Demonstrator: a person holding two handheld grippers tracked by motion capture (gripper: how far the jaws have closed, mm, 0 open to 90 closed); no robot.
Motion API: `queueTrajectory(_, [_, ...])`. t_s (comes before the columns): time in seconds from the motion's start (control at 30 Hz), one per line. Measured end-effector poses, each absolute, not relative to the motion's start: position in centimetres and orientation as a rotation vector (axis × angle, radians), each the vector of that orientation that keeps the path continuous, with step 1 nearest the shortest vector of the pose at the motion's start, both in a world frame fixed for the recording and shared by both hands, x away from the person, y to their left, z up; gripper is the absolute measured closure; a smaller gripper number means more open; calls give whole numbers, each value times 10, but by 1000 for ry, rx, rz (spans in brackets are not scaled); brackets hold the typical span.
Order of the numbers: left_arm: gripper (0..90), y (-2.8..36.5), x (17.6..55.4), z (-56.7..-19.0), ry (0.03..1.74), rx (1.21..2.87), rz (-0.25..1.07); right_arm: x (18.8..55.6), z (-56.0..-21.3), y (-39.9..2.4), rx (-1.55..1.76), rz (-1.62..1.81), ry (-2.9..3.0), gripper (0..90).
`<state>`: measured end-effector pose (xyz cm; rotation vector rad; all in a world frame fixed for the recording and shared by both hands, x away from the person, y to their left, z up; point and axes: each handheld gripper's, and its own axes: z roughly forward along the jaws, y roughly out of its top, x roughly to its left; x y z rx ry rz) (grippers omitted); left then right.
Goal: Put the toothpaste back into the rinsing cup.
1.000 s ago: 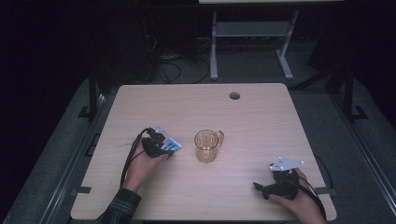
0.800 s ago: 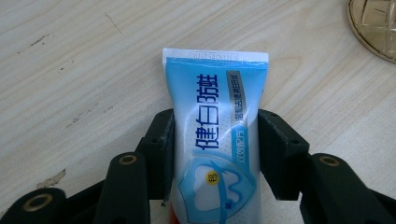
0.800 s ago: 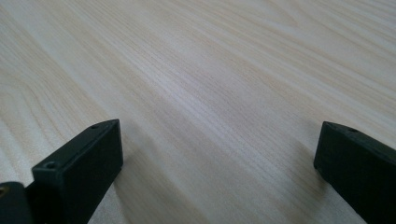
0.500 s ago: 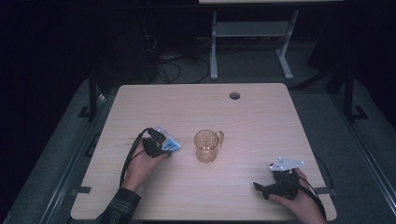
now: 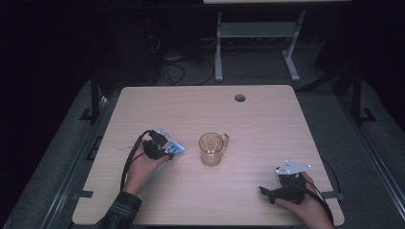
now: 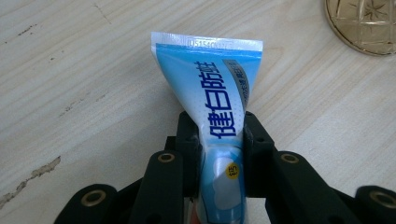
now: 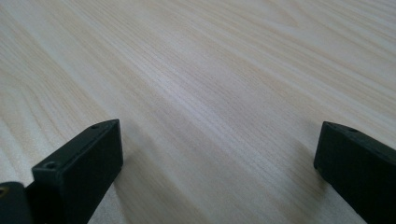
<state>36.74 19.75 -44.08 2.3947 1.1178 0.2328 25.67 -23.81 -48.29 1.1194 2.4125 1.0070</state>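
Your left gripper point(image 6: 219, 135) has just closed on the glossy blue toothpaste tube point(image 6: 212, 93), left of the faceted amber glass mug point(image 5: 212, 149); your right gripper point(image 7: 219, 154) gapes over pale woodgrain table point(image 5: 267, 119).

High view: tabletop point(image 5: 267, 124) evenly lit from overhead, room beyond it nearly black, the whole frame soft and grainy. Left gripper view: bright and sharp between the fingers point(image 6: 184, 140), mild glare on the toothpaste tube point(image 6: 217, 107) ahead of them. Right gripper view: fingers point(image 7: 84, 163) blurred up close, soft shadows beside them, wood grain sharper farther ahead.
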Motion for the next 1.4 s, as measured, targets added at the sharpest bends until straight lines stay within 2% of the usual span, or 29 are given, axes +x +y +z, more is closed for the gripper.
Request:
queueTrajectory(0.73, [737, 212, 357, -414, 1034, 2189, 127, 257, -483, -238, 1120, 1008, 2412, 5])
queueTrajectory(1.4, [737, 226, 351, -397, 946, 2026, 119, 257, -483, -238, 1120, 1008, 2413, 5])
